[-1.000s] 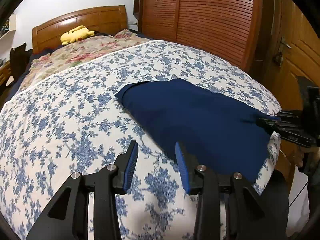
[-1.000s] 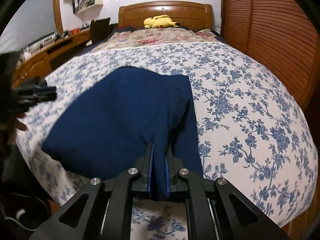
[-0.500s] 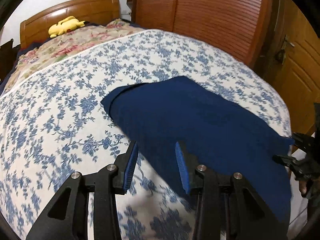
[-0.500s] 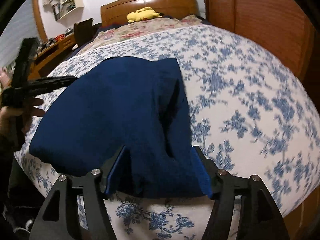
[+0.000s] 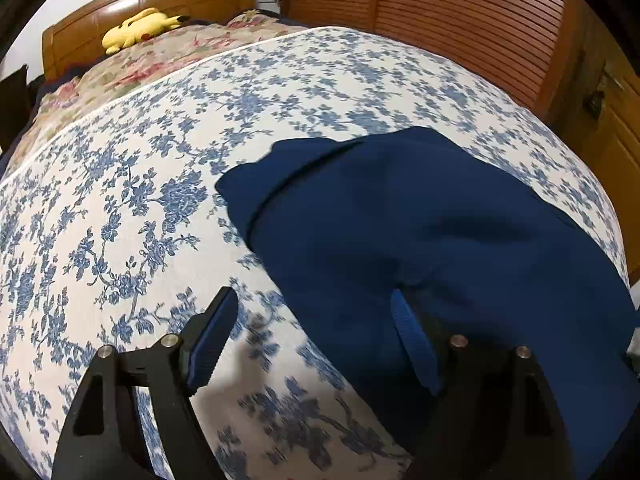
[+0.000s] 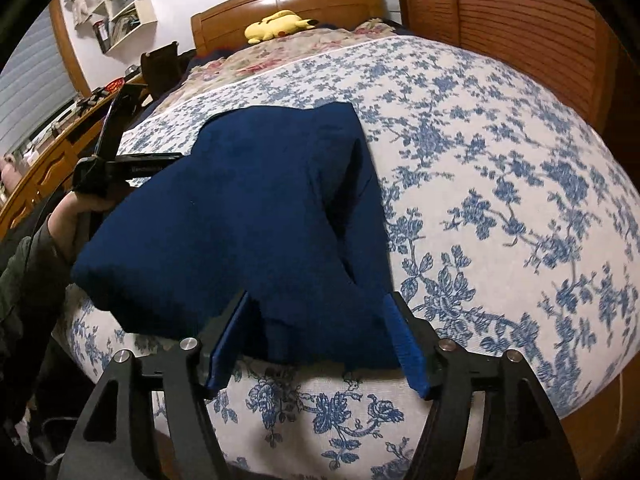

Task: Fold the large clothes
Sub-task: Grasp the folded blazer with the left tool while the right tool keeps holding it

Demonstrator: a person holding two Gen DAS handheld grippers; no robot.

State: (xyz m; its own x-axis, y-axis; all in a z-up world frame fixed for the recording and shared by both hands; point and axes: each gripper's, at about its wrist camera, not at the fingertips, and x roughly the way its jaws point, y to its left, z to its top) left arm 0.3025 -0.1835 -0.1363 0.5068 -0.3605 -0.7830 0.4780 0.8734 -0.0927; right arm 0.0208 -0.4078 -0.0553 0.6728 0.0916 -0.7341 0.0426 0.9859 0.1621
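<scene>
I stand at the foot of a bed (image 5: 168, 184) covered in a white spread with blue flowers. A wooden headboard (image 6: 304, 0) rises at the far end, with a yellow plush toy (image 6: 280, 24) before it. To my right are louvred wooden wardrobe doors (image 5: 460, 20). To my left, white wall shelves (image 6: 120, 20) hang above a wooden desk (image 6: 44, 160).

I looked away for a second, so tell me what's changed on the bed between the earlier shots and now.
The right gripper let go of the blue garment: its jaws, shut on a pinched fold a second ago, are opening and the fold has slumped between them. The left gripper closed in on the garment's near edge, jaws opening wider, gripping nothing. The garment otherwise lies where it was on the bedspread; the yellow plush hasn't moved.
</scene>
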